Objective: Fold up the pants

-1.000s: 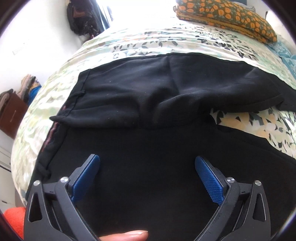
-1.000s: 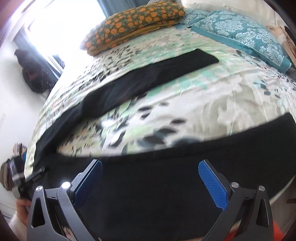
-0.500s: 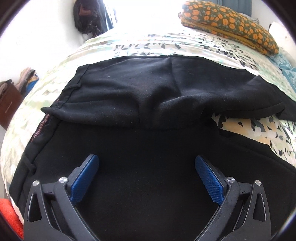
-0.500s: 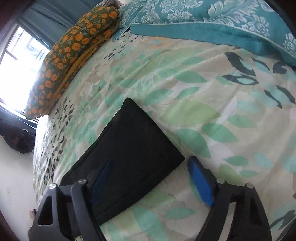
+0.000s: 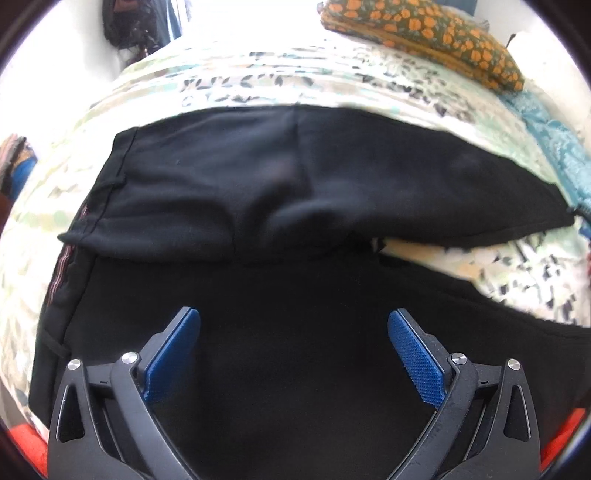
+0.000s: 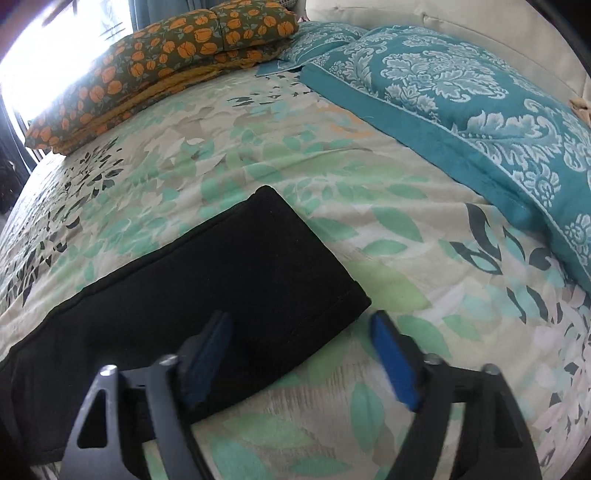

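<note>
Black pants (image 5: 295,192) lie spread on a leaf-print bedspread (image 5: 258,74). In the left wrist view the waist is at the left, the seat bunches in a raised fold across the middle, and both legs run right. My left gripper (image 5: 293,328) is open and empty over the near part of the pants. In the right wrist view one pant leg (image 6: 207,273) ends in a hem (image 6: 332,310). My right gripper (image 6: 301,332) is open and empty, with that hem corner between its fingers.
An orange-flowered folded quilt (image 6: 162,62) lies at the far side of the bed. Teal patterned pillows (image 6: 461,96) lie along the right, against a pale headboard (image 6: 424,18). Dark bags (image 5: 140,26) stand past the bed's far left edge.
My right gripper has swung from the near pant leg to the far leg's hem end and settled over its corner. My left gripper has drifted slightly; the fingertip at the bottom has gone.
</note>
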`<state>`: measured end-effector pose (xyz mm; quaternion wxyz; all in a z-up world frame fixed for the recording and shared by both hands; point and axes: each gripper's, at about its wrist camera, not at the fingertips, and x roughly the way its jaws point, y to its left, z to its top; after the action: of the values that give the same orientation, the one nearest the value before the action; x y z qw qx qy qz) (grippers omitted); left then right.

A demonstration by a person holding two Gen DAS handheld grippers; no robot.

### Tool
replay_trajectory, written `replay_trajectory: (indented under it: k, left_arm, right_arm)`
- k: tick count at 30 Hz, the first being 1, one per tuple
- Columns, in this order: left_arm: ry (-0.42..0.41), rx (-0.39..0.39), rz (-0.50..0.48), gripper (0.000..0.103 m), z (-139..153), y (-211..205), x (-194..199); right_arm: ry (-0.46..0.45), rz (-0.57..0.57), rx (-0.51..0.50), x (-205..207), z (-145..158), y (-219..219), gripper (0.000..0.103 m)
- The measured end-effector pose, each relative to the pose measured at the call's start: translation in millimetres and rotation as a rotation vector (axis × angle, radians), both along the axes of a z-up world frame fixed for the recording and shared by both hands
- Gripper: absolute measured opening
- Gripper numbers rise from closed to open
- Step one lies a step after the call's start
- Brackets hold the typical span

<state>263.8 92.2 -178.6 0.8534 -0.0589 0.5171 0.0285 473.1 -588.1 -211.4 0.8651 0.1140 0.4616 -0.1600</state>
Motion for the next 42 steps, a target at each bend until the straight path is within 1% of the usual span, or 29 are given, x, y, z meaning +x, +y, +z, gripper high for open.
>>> replay_trajectory:
  k: [1, 3, 4, 5, 6, 7, 8, 9, 10, 11, 12, 14, 15, 16, 18, 19, 20, 22, 24, 25, 27, 28, 29, 31, 33, 35, 37, 40, 42]
  left_arm:
    - [-0.035, -0.016, 0.004, 0.102, 12, 4, 8]
    - [-0.098, -0.008, 0.011, 0.102, 29, 8, 29]
    - [-0.116, 0.017, 0.009, 0.102, 33, 10, 44]
    - [-0.11, 0.049, -0.004, 0.102, 29, 10, 60]
    - [-0.081, 0.102, -0.022, 0.102, 18, 11, 76]
    - [-0.026, 0.178, -0.024, 0.102, 0, 13, 90]
    - [0.056, 0.253, -0.009, 0.102, -24, 19, 101]
    - [0.1, 0.24, -0.005, 0.103, -44, 28, 106]
    - [0.059, 0.148, 0.005, 0.103, -47, 40, 103]
    - [0.03, 0.117, 0.021, 0.103, -43, 47, 100]
    - [0.041, 0.133, 0.026, 0.103, -38, 50, 98]
    - [0.059, 0.158, 0.027, 0.103, -27, 59, 86]
    - [0.044, 0.145, 0.025, 0.103, -24, 67, 75]
    - [0.02, 0.073, 0.02, 0.103, -17, 78, 61]
    - [0.024, -0.058, 0.057, 0.103, -7, 99, 37]
    - [0.031, -0.108, 0.076, 0.102, -1, 105, 26]
    - [0.022, -0.132, 0.099, 0.102, 8, 111, 13]
    - [-0.048, -0.102, 0.107, 0.102, 31, 117, -13]
    - [-0.111, -0.078, 0.067, 0.102, 46, 122, -34]
    - [-0.11, -0.036, 0.055, 0.102, 47, 124, -42]
    - [-0.079, 0.087, 0.075, 0.102, 39, 133, -54]
    - [-0.062, 0.14, 0.109, 0.102, 31, 140, -61]
    - [-0.039, 0.171, 0.151, 0.102, 23, 149, -68]
    - [-0.011, 0.178, 0.222, 0.102, 9, 171, -83]
    - [-0.01, 0.179, 0.283, 0.102, 0, 189, -103]
    - [-0.008, 0.144, 0.288, 0.102, -8, 198, -110]
    - [0.012, 0.086, 0.285, 0.102, -12, 209, -111]
    - [-0.02, -0.098, 0.293, 0.102, -14, 218, -98]
    - [0.003, -0.148, 0.308, 0.102, -23, 224, -91]
  right_arm:
    - [-0.023, -0.013, -0.008, -10, 5, 0, 0.091]
    - [-0.056, -0.032, -0.026, -32, 15, 3, 0.091]
    - [-0.07, -0.035, -0.022, -43, 19, 7, 0.091]
    - [-0.084, -0.033, -0.006, -56, 24, 11, 0.091]
    - [-0.099, -0.026, 0.023, -69, 28, 18, 0.091]
    - [-0.112, -0.015, 0.061, -83, 32, 25, 0.091]
    - [-0.121, -0.003, 0.094, -98, 36, 34, 0.091]
    - [-0.128, 0.01, 0.124, -113, 39, 44, 0.091]
    - [-0.134, 0.029, 0.152, -129, 44, 56, 0.092]
    - [-0.14, 0.052, 0.177, -144, 48, 69, 0.092]
    - [-0.143, 0.076, 0.193, -161, 52, 81, 0.092]
    - [-0.148, 0.122, 0.195, -193, 61, 109, 0.093]
    - [-0.151, 0.147, 0.19, -209, 64, 123, 0.094]
    - [-0.152, 0.168, 0.184, -225, 67, 137, 0.095]
    - [-0.138, 0.208, 0.186, -254, 67, 164, 0.096]
    - [-0.121, 0.224, 0.204, -267, 65, 178, 0.096]
    - [-0.099, 0.239, 0.232, -280, 60, 191, 0.096]
    - [-0.062, 0.272, 0.292, -302, 50, 219, 0.096]
    - [-0.038, 0.322, 0.312, -316, 41, 248, 0.096]
    - [-0.028, 0.349, 0.294, -321, 37, 262, 0.096]
    - [0.001, 0.413, 0.254, -325, 32, 287, 0.096]
    - [0.018, 0.455, 0.239, -326, 29, 299, 0.096]
    - [0.035, 0.489, 0.212, -326, 28, 309, 0.096]
    - [0.048, 0.54, 0.149, -330, 25, 324, 0.096]
    - [0.058, 0.564, 0.109, -334, 22, 333, 0.096]
    - [0.062, 0.56, 0.105, -338, 20, 336, 0.096]
    - [0.071, 0.539, 0.108, -340, 19, 333, 0.096]
    - [0.067, 0.517, 0.11, -343, 21, 330, 0.096]
    - [0.054, 0.505, 0.1, -346, 25, 331, 0.096]
